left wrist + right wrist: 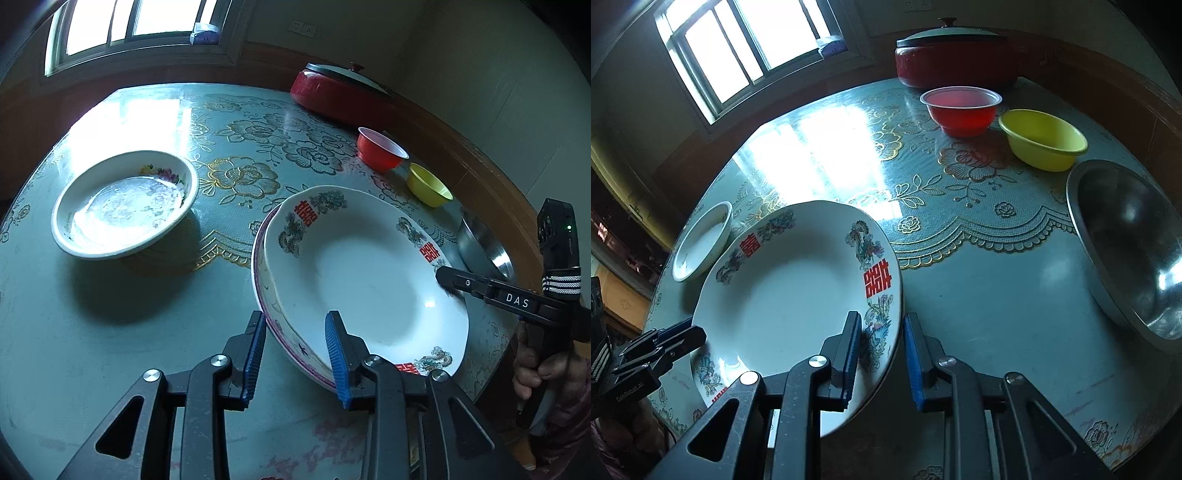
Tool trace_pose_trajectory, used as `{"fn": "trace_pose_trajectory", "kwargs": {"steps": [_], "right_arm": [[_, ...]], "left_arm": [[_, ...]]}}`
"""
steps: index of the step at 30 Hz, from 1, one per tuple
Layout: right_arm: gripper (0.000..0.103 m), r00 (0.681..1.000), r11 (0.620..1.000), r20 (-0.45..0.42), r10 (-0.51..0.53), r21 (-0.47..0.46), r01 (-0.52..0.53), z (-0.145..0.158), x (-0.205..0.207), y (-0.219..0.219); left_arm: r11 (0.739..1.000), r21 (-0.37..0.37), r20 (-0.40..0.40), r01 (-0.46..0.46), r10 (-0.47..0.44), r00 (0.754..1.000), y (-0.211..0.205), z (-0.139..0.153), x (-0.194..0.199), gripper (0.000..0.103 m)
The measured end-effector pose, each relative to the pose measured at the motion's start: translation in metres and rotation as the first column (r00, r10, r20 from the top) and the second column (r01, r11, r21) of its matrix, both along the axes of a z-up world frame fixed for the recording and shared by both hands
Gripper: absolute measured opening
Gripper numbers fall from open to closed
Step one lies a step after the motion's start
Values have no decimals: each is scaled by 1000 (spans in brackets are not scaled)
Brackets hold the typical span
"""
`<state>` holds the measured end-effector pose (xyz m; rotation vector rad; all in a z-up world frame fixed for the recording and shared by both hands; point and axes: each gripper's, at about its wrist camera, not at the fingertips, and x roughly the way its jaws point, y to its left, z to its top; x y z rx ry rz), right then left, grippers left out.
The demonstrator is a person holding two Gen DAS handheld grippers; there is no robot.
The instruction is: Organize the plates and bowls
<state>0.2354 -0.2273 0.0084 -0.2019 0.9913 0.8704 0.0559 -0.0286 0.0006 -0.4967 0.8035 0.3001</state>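
A white plate with red characters and dragons (369, 266) (783, 288) lies on a purple-rimmed plate (258, 273) near the table's front edge. My left gripper (295, 354) straddles the near rim of this stack; its blue pads stand apart from the rim, so it is open. It also shows at the left of the right wrist view, as the left gripper (676, 339). My right gripper (882, 358) (448, 277) is shut on the patterned plate's opposite rim, one pad inside and one outside. A white floral dish (122, 203) (701, 240) sits apart to the left.
A red bowl (382, 149) (960, 110) and a yellow bowl (428, 184) (1043, 140) stand side by side at the back right. A steel basin (484, 243) (1126, 240) sits right of the plates. A lidded red pot (332, 92) (953, 62) is against the wall.
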Motion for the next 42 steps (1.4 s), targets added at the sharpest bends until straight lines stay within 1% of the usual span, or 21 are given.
{"fn": "trace_pose_trajectory", "kwargs": {"steps": [2,5,10,12,14,17,21,24,28,30,33,35,37,40,42], "right_arm": [[22,999,1000,38,-9,-21,10,1,-5,3],[22,996,999,88,-2,-49,7,3,-11,7],[22,989,997,138,44,-68,-34,3,-12,9],[22,985,995,159,71,-77,-59,4,-14,11],[22,979,993,178,95,-84,-81,5,-17,11],[22,961,983,217,171,-110,-150,5,-22,15],[23,953,972,192,233,-88,-220,3,-18,16],[23,962,970,122,243,-51,-238,1,-8,14],[23,967,969,67,247,-28,-246,2,-1,12],[23,969,972,84,233,-18,-233,7,2,12],[23,968,972,93,234,-2,-235,16,2,16],[23,970,976,107,218,-5,-219,19,1,20],[23,975,980,105,198,2,-199,22,1,22],[23,983,987,88,159,4,-160,23,1,28],[23,984,987,82,158,24,-160,28,-4,32]], "left_arm": [[1000,-3,7,4,-4,1000,2,0,0,34],[1000,15,13,8,-8,1000,-1,1,-1,31],[999,-5,13,-40,40,999,-2,2,-5,28],[999,16,2,-48,48,999,-7,4,-4,27],[997,28,-10,-75,76,997,-10,5,-3,27],[991,32,-25,-127,128,991,-13,4,-2,27],[984,37,-34,-172,174,984,-17,4,-6,27],[978,46,-36,-205,206,978,-21,5,-9,27],[971,78,-46,-225,229,972,-28,7,-9,27],[973,84,-55,-217,222,973,-31,5,-4,28],[968,136,-80,-209,221,972,-36,7,4,28],[975,113,-69,-191,200,977,-34,6,5,28],[976,146,-72,-161,173,982,-34,6,8,28],[982,132,-68,-133,143,987,-27,7,7,28],[983,126,-58,-135,143,988,-19,9,2,28]]}}
